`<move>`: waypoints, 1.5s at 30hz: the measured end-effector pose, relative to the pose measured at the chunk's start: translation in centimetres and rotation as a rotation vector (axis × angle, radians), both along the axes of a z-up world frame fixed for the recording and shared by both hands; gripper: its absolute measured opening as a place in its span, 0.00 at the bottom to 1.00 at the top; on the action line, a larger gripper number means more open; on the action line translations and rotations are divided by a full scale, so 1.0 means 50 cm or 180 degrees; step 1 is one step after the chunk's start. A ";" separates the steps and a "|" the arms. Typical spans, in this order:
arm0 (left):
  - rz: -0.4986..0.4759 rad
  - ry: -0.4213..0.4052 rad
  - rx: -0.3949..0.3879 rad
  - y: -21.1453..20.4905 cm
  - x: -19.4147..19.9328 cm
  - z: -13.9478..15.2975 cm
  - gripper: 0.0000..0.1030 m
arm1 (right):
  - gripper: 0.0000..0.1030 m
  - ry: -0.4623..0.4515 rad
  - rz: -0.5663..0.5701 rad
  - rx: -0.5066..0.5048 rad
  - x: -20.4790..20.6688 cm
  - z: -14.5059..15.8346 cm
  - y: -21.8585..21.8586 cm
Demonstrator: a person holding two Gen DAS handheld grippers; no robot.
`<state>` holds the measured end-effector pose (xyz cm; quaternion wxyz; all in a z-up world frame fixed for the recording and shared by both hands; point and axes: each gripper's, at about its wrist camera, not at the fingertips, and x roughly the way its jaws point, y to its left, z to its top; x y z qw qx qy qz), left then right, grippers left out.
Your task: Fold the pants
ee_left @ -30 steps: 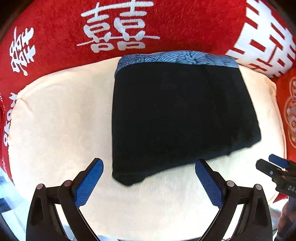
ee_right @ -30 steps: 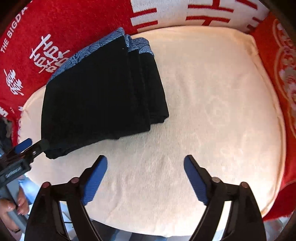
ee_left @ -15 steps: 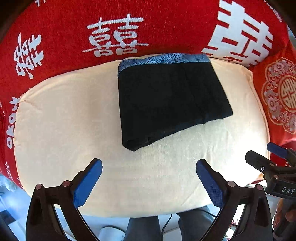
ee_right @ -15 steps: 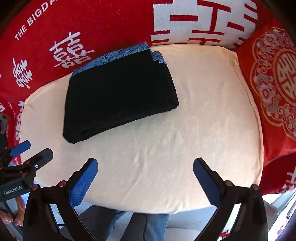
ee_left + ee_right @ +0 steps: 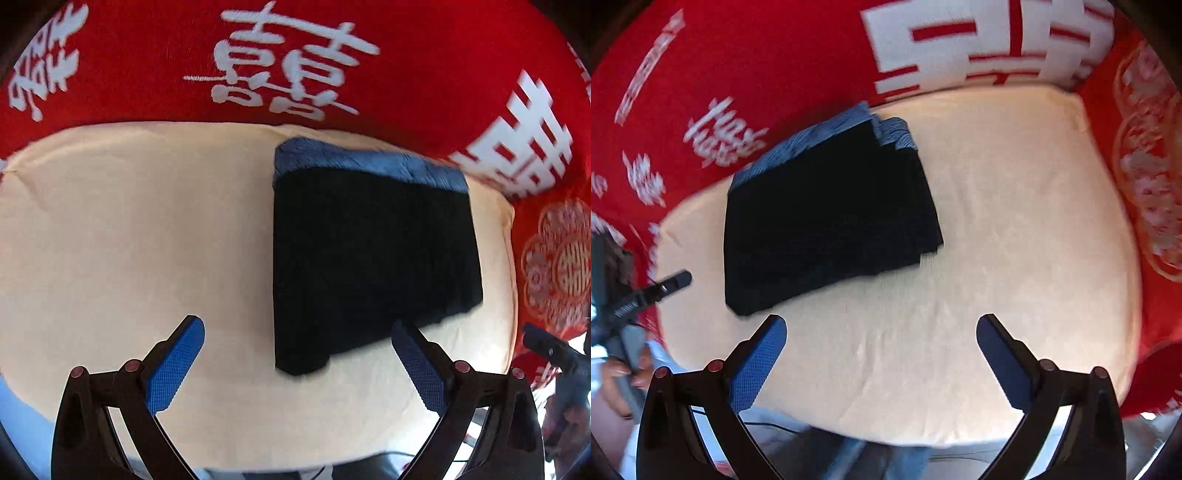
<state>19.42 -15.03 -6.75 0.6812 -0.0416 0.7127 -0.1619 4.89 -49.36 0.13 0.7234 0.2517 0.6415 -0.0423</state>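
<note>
1. Nearest in left wrist view: left gripper [image 5: 297,343], jaws spread wide, nothing between them; blue pads [image 5: 173,369] facing inward, both over the cream cushion [image 5: 129,240].
2. Nearest in right wrist view: right gripper [image 5: 881,334], jaws likewise wide apart & empty, above bare cushion [image 5: 1015,221] w/ no cloth under them.
3. At left edge of right wrist view: left gripper [image 5: 670,282] seen from the side, gripped by a hand [image 5: 624,373]; blurred.
4. At right edge of left wrist view: right gripper [image 5: 546,343], only partly visible, dark & blurred.
5. Mid-distance: pants [image 5: 369,258], folded into a compact black stack, lying flat on the cushion; near corner just ahead of left gripper's right finger, touching or not can't tell.
6. Same pants [image 5: 827,221] in right wrist view: left of centre, layered edges stepped at the right side, well clear of right jaws.
7. Far end of stack: blue patterned waistband [image 5: 369,162], next to the cushion's back edge.
8. Farthest: red fabric [image 5: 147,55] w/ white characters behind & around cushion; red ornamental pillow [image 5: 1145,166] at right.
</note>
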 end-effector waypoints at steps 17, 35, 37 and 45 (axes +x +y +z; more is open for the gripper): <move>-0.0079 0.0184 -0.0757 -0.054 0.073 -0.209 0.98 | 1.00 -0.0596 0.0406 0.1647 0.192 -0.269 -0.126; -0.0122 -0.0029 -0.0885 -0.067 -0.018 -0.043 0.56 | 0.40 -0.0360 0.0072 0.1941 0.118 -0.167 -0.074; -0.0155 -0.0016 -0.0829 -0.049 -0.039 -0.035 0.57 | 0.40 -0.0380 -0.0004 0.2020 0.075 -0.161 -0.061; -0.0003 -0.0026 -0.0139 0.004 -0.102 -0.115 0.98 | 0.66 -0.0170 -0.0019 0.1445 0.004 -0.231 0.004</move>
